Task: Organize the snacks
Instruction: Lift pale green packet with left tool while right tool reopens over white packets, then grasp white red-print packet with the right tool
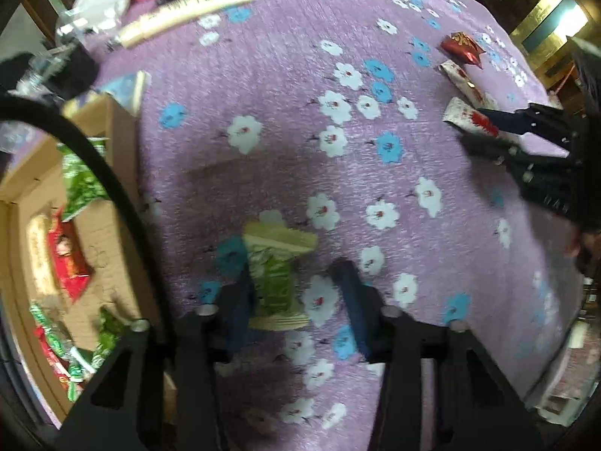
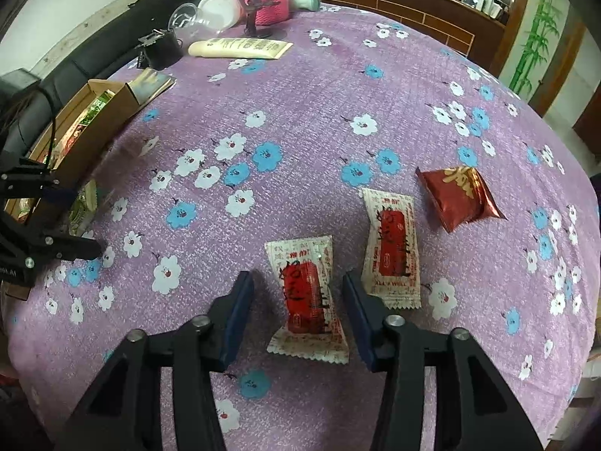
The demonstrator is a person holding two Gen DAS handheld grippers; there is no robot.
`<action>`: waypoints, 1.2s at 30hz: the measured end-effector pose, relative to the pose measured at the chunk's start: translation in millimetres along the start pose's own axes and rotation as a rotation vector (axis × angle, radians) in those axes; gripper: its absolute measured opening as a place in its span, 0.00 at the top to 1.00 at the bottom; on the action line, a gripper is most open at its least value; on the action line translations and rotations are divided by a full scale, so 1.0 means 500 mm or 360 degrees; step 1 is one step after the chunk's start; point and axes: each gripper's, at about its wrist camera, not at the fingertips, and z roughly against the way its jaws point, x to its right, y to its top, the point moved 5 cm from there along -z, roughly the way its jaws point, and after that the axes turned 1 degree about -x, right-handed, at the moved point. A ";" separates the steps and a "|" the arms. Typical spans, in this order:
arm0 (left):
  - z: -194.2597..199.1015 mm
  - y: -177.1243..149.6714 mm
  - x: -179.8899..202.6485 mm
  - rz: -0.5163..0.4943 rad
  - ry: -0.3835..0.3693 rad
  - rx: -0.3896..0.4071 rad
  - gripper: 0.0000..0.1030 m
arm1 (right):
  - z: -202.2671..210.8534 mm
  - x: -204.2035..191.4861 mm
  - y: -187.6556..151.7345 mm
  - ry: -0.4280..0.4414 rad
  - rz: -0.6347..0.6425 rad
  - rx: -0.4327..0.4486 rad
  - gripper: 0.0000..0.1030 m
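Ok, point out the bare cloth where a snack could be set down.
The widest free patch is mid-cloth, between the cardboard box, the cream tube and the white-and-red packets. The near edge below the right hand-held gripper is bare too. It is crowded by the red packet and the far-left clutter.

On the purple flowered tablecloth (image 1: 285,86), the left gripper (image 1: 296,297) straddles a green foil snack packet (image 1: 274,278); its left blue pad touches the packet, the right pad stands apart. Left of the packet sits an open cardboard box (image 1: 112,233) holding red and green wrapped snacks. Far right of it, the right gripper (image 1: 499,131) meets a white-and-red wrapped candy (image 1: 469,116).
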 end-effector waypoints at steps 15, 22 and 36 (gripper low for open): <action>0.034 -0.083 0.001 0.0267 -0.0101 0.0246 0.83 | 0.024 -0.020 -0.044 0.0005 -0.0147 0.0054 0.74; 0.064 -0.138 -0.006 0.0339 -0.0208 0.0295 0.83 | 0.053 -0.030 -0.105 0.0048 -0.0252 0.0057 0.74; 0.076 -0.185 0.122 0.0199 -0.0173 0.0377 0.83 | 0.112 -0.082 -0.229 0.0122 -0.0430 0.0061 0.74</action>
